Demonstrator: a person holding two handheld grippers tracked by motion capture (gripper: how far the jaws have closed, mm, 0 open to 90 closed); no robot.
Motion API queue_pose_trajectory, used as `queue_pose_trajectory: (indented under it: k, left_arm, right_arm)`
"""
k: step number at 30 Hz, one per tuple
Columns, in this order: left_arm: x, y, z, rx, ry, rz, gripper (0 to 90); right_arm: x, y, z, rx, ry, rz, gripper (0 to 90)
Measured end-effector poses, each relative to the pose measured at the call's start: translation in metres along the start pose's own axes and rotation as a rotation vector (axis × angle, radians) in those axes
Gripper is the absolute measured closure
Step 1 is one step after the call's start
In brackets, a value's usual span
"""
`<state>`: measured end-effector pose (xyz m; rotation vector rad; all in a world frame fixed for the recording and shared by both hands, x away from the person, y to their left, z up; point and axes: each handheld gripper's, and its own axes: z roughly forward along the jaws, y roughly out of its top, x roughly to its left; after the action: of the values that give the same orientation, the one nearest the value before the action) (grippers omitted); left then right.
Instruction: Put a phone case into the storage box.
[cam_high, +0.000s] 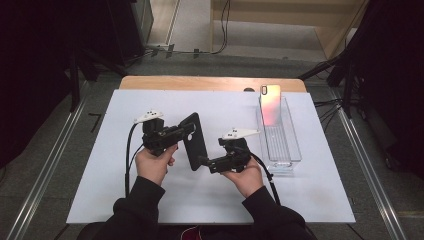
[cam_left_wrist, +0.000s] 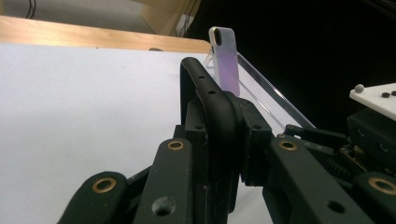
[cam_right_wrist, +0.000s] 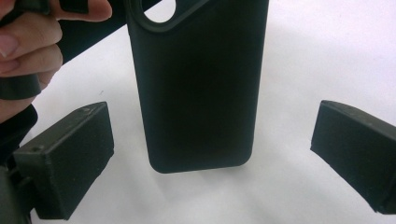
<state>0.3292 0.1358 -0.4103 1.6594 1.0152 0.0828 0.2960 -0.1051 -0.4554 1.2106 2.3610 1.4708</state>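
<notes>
Black phone case (cam_high: 194, 141) held upright above white table (cam_high: 115, 165), left gripper (cam_left_wrist: 219, 140) clamped on its edge. Right gripper (cam_right_wrist: 210, 154) jaws wide, straddling case's lower end, not touching. Step: hand-over or two-handed grip. Next: close right jaws squarely on case.

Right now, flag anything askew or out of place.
Nothing damaged or spilled. The phone leans tilted against the far end of the clear tray. The black case hangs off the table, pinched by the left gripper; the right gripper is open around its end.
</notes>
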Motion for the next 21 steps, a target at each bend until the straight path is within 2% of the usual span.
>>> queue_pose_trajectory:
  k: [2, 8, 13, 21]
  left_arm:
    - [-0.001, -0.001, -0.001, -0.003, -0.005, 0.014, 77.8]
    - [-0.002, -0.003, 0.001, -0.005, -0.031, 0.009, 77.8]
    - [-0.005, -0.004, 0.003, 0.007, -0.052, -0.004, 77.8]
    - [-0.012, -0.005, 0.005, 0.015, -0.062, 0.003, 77.8]
  right_arm:
    - [-0.001, 0.0, -0.001, -0.001, 0.01, -0.016, 0.0]
    - [-0.002, 0.0, -0.003, -0.003, -0.005, -0.047, 0.0]
    - [-0.003, 0.0, -0.004, 0.0, -0.007, -0.051, 0.0]
    - [-0.001, 0.008, -0.008, -0.005, 0.004, -0.052, 0.0]
